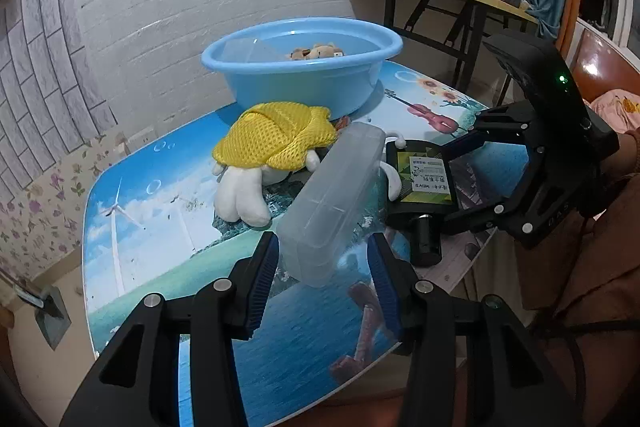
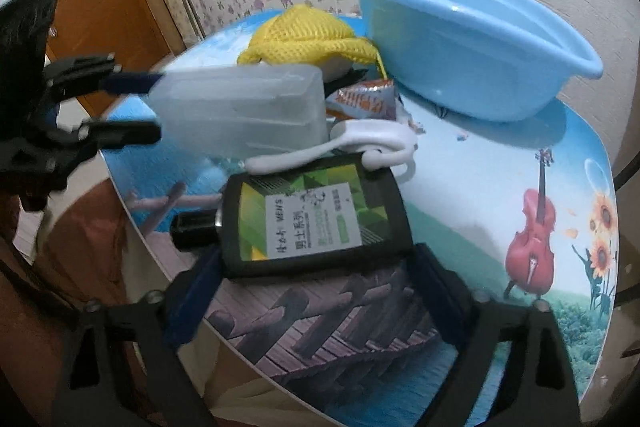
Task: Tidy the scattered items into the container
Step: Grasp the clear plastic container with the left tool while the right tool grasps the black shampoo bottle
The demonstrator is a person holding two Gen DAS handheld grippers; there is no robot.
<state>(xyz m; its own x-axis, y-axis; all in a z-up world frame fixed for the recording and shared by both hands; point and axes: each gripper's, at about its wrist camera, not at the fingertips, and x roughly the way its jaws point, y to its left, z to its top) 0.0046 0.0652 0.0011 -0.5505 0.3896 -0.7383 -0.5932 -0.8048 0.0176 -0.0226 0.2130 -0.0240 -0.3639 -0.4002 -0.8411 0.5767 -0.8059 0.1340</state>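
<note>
Straddling the near end of the translucent plastic case (image 1: 334,203), the left gripper (image 1: 324,279) is keeping its blue-padded fingers (image 1: 264,277) wide, gaps showing either side. The right gripper (image 2: 316,291) is spreading wide around the black bottle's (image 2: 316,213) base. Beyond both sets of fingertips, the blue basin (image 1: 304,67) is sitting on the table (image 1: 168,227), behind a yellow-capped plush (image 1: 264,155).

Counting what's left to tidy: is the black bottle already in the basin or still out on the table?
Still out. The black bottle lies on its side on the table, well short of the blue basin.
</note>
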